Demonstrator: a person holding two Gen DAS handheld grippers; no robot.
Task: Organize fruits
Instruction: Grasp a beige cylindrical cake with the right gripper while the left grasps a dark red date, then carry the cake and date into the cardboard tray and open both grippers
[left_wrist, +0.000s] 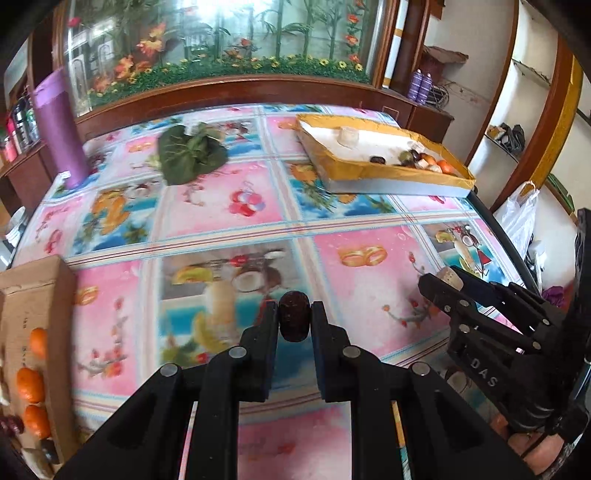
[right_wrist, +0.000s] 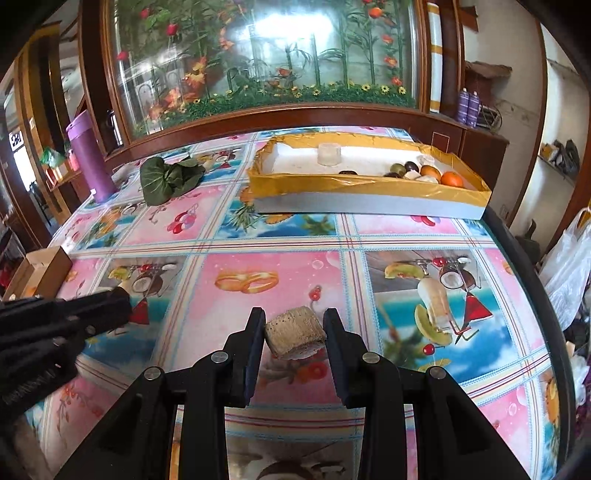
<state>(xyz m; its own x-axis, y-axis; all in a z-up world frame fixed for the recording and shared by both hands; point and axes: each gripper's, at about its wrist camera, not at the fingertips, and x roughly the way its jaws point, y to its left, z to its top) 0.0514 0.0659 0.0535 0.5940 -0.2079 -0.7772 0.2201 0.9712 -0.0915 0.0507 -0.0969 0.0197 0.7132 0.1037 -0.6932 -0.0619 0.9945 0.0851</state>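
Left wrist view: the left gripper (left_wrist: 294, 321) is clamped on a dark red, wrinkled date-like fruit (left_wrist: 293, 318), pinched near the fingertips. The fruit's long axis runs along the fingers, pointing forward and away from the camera, its far end level with the fingertips. It is held clear above the fruit-patterned tablecloth (left_wrist: 229, 206). At the left edge stands a brown cardboard box (left_wrist: 35, 291) holding several oranges (left_wrist: 30, 380) and a dark fruit. At lower right the right gripper (left_wrist: 441, 284) shows side-on, with a pale piece at its tip.

Right wrist view: the right gripper (right_wrist: 294, 328) is closed on a beige, rough-surfaced chunk (right_wrist: 295, 334), what kind of food cannot be told. The chunk's long axis lies crosswise, spanning from one finger to the other, tilted slightly down to the right; its pale cut face is turned down toward the camera. The left gripper (right_wrist: 122, 301) enters from the left edge.

Far side of the table, both views: a shallow tray with yellow-taped rim (right_wrist: 369, 184) holds an orange (right_wrist: 451, 179), several dark, green and pale fruits grouped at its right end, and a small translucent cup (right_wrist: 328, 153). Left of the tray lies a green leafy vegetable (right_wrist: 166, 179); further left stands an upright purple flask (right_wrist: 90, 158).
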